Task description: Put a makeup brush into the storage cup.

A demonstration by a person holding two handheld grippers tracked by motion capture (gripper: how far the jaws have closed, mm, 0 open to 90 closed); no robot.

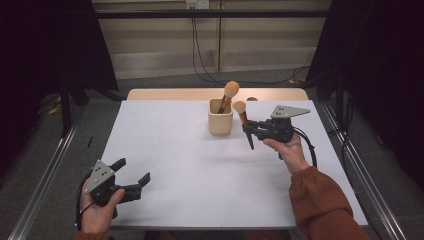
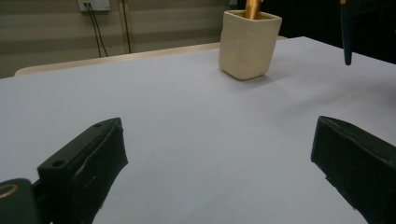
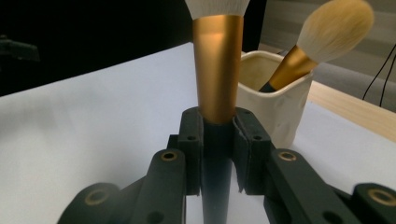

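R gripper [image 1: 248, 129], at approx 2 o'clock on the white tabletop [image 1: 190, 165] in the high view, has its fingers [image 3: 194, 140] clamped tight on a makeup brush [image 1: 243, 120]. Grip sits on the dark handle just below the gold ferrule, w/ the pale bristle head up and the dark handle tip pointing down, clear of the tabletop. In the right gripper view the brush stands upright between the two pads, gold ferrule rising above them. Brush hangs just to the 3 o'clock side of the cream cup [image 1: 220, 116], near its rim but apart from it. Cup stands at approx 12 o'clock on the tabletop and holds a second brush [image 1: 228, 95], leaning, bristles up, toward 1 o'clock. L gripper [image 1: 134, 176] is low at approx 8 o'clock, near the tabletop's front-left corner, well apart from cup and brushes. Its fingers [image 2: 88, 158] are spread wide w/ nothing between them, just bare white tabletop in the left gripper view, cup ahead at 12–1 o'clock.
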